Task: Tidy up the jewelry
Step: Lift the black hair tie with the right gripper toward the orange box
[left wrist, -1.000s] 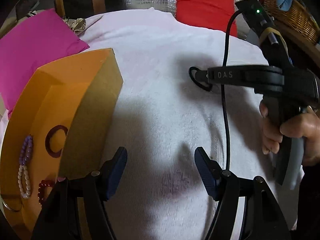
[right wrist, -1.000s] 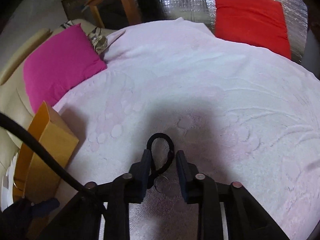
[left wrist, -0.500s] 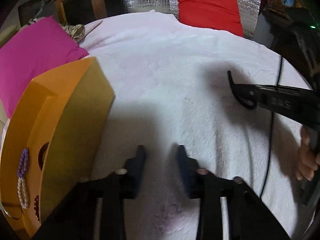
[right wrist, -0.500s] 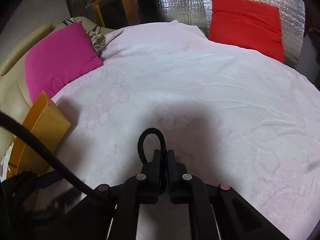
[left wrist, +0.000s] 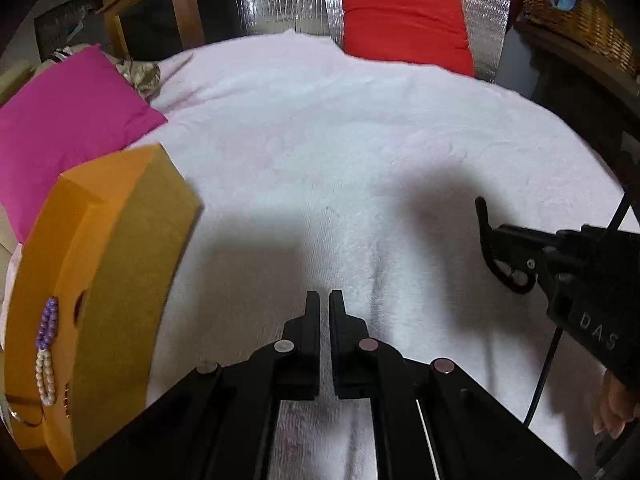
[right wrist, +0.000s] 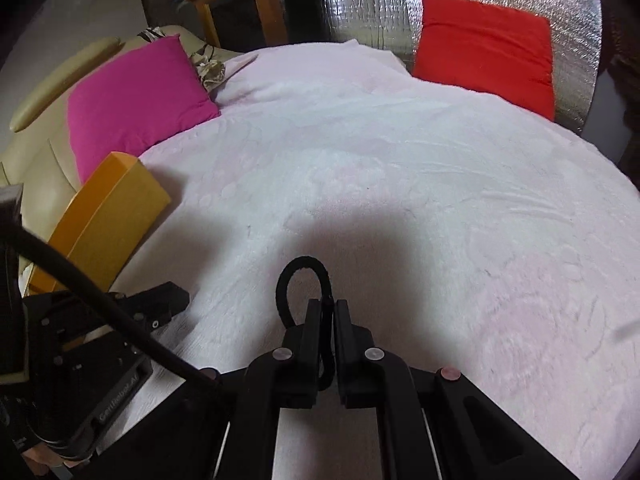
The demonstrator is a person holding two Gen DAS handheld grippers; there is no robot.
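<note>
My right gripper point(right wrist: 328, 304) is shut on a black cord loop point(right wrist: 286, 280), which sticks out ahead of the pads above the pink fleece blanket point(right wrist: 400, 160). The left wrist view shows the same loop point(left wrist: 482, 220) at the right gripper's point(left wrist: 494, 240) tip, on the right. My left gripper point(left wrist: 324, 300) hangs over the blanket, its jaws closing to a thin gap with nothing between them. To its left stands an open orange box point(left wrist: 104, 260) holding a purple and white bead bracelet point(left wrist: 47, 352) and a thin metal ring point(left wrist: 20, 418). The rest of its inside is hidden.
A magenta cushion point(left wrist: 68, 120) lies beyond the box and a red cushion point(left wrist: 404, 24) at the blanket's far edge. A wicker basket point(left wrist: 576, 12) sits at the upper right. A wooden cabinet point(right wrist: 248, 4) stands behind the bed. A person's hand point(left wrist: 612, 408) holds the right gripper.
My left gripper went from wide open to shut over the bare blanket. The right gripper's pads closed on the black loop and carried it off to the right, off the blanket.
</note>
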